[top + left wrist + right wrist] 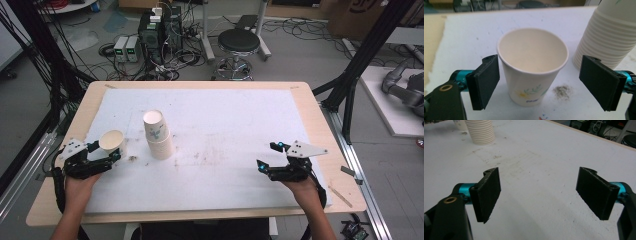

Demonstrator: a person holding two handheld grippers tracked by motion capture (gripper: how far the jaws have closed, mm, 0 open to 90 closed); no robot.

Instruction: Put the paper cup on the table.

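Jaws of the left gripper (539,82) stand released, wide apart either side of the cup (532,65), touching nothing; it sits upright just left of the stack (159,134). Draw straight back without clipping its rim. Right gripper (537,195) idles, parted, empty.

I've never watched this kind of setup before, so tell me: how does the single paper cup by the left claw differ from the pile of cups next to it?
The single paper cup stands alone and mouth up between the open left claw, showing its empty inside; the stack of paper cups is many cups nested, with ribbed rims piled at its base. The stack stands taller. The stack sits clear of either claw. Both are white with a floral print and stand on the white mat.
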